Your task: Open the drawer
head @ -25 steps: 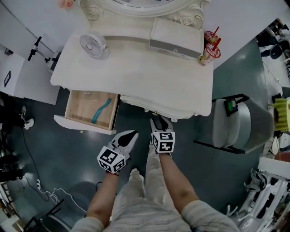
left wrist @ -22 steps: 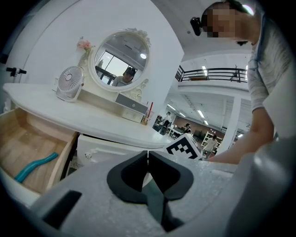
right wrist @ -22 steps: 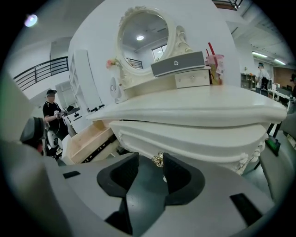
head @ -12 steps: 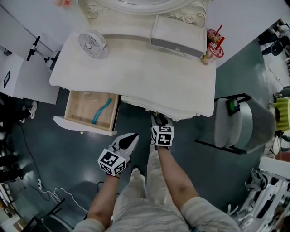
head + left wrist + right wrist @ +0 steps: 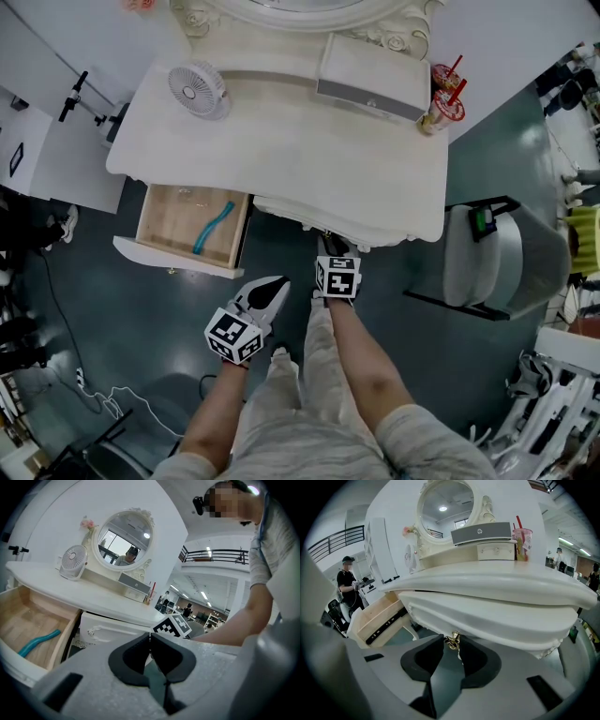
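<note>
Dark teal flooring (image 5: 112, 309) is spreading around a white carved bench (image 5: 281, 159) that is carrying a small white round fan (image 5: 197, 91), a white box with a grey front (image 5: 370, 70) and a pink cup with red straws (image 5: 439, 101). An oval white-framed mirror (image 5: 123, 538) is standing at the back — the head view is cutting most of it off.

The white centre drawer (image 5: 497, 618) is sitting closed under the bench top, its long axis running along the front edge and its face pointing out at the person. From above, the overhanging top is hiding nearly all of it; only the right gripper view is showing its curved front and the small gold drawer handle (image 5: 451, 640) sticking out of it.

The right gripper (image 5: 452, 644) is reaching in beneath the lip, and its fingers have just been closing — the gold handle is sitting between the tips, which are lying against it on both sides. The left gripper (image 5: 279, 281) is hanging apart from the bench, over the floor, its fingers pressed together with nothing between them.

Left of the centre drawer, a pale wooden side drawer (image 5: 159, 225) is standing pulled out; a curved teal plastic piece (image 5: 212, 228) is lying in it, too small to identify.
</note>
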